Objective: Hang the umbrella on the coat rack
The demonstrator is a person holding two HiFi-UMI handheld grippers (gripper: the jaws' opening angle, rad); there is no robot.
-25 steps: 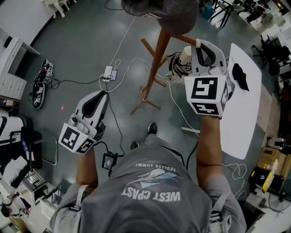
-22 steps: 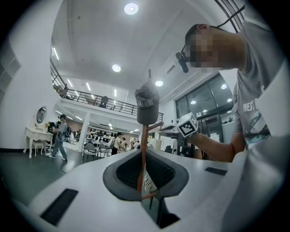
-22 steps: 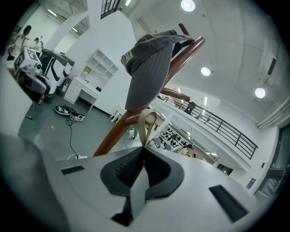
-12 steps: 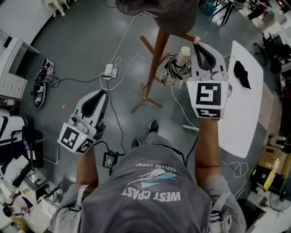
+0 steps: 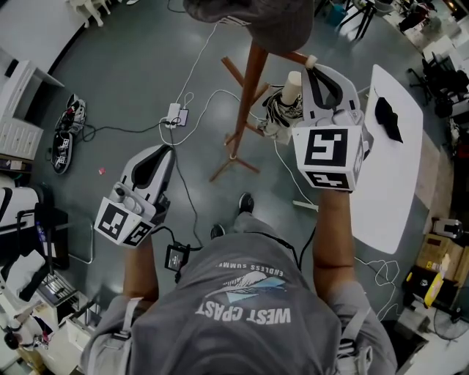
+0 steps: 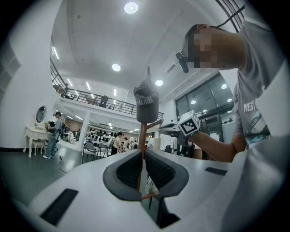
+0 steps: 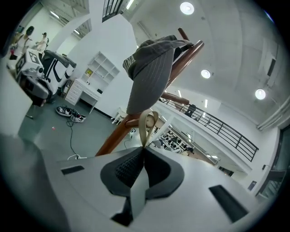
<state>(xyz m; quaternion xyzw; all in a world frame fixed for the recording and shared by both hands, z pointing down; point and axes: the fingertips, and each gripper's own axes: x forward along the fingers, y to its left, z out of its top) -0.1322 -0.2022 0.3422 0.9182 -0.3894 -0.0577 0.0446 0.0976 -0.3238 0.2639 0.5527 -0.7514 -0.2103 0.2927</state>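
A wooden coat rack (image 5: 253, 80) stands ahead of me with a grey cap (image 5: 249, 18) on its top. My right gripper (image 5: 314, 66) is raised beside the rack's upper pegs, shut on the beige strap loop (image 7: 147, 124) of the umbrella. The folded black-and-white umbrella (image 5: 278, 111) with its beige handle (image 5: 293, 88) hangs under that gripper. In the right gripper view the loop stands just in front of a peg (image 7: 131, 121), below the cap (image 7: 149, 72). My left gripper (image 5: 157, 167) is held low at the left, shut and empty; its view looks at the rack (image 6: 142, 136).
A white oval table (image 5: 399, 168) with a black item (image 5: 387, 121) stands at the right. Cables (image 5: 201, 110) and a power adapter (image 5: 174, 116) lie on the grey floor by the rack's feet. Shoes (image 5: 66, 139) and white shelving (image 5: 15, 110) are at the left.
My right gripper has carried the umbrella a little left and up, closer to the rack's pegs. The left gripper has stayed where it was.
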